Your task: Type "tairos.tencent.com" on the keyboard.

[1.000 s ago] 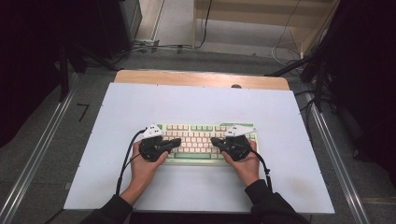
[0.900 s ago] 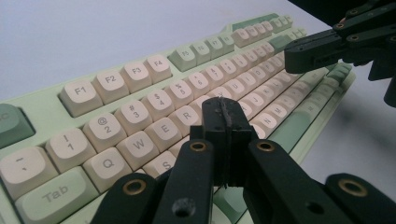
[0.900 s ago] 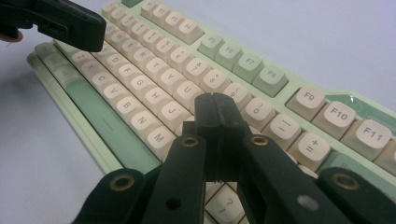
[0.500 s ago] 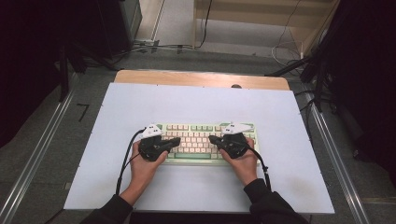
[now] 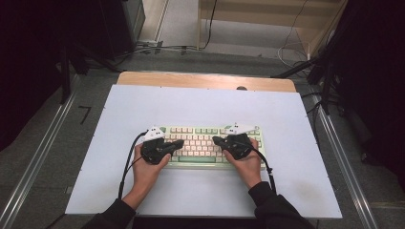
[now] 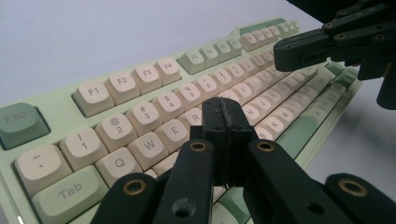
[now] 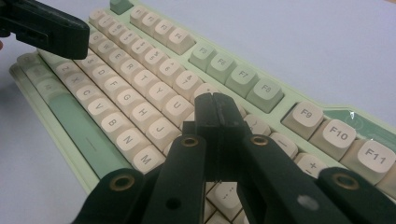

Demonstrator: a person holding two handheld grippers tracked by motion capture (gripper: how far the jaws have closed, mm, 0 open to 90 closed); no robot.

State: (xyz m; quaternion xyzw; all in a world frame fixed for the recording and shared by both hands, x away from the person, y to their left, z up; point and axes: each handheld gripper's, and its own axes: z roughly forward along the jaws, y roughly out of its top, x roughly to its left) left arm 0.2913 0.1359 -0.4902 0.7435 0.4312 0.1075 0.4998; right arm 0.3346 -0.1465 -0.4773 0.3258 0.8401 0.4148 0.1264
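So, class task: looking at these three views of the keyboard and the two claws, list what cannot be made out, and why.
- Left gripper view: the keys under the shut left claw, past R, are hidden by its jaws.
- Right gripper view: the keys beneath the shut right claw are covered, so whether it presses one cannot be told.
- High view: legends on the keyboard are too small to read.

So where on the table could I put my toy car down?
The white mat is bare behind the keyboard, and on both sides of it. It is crowded on the keys, where the left gripper and right gripper sit.
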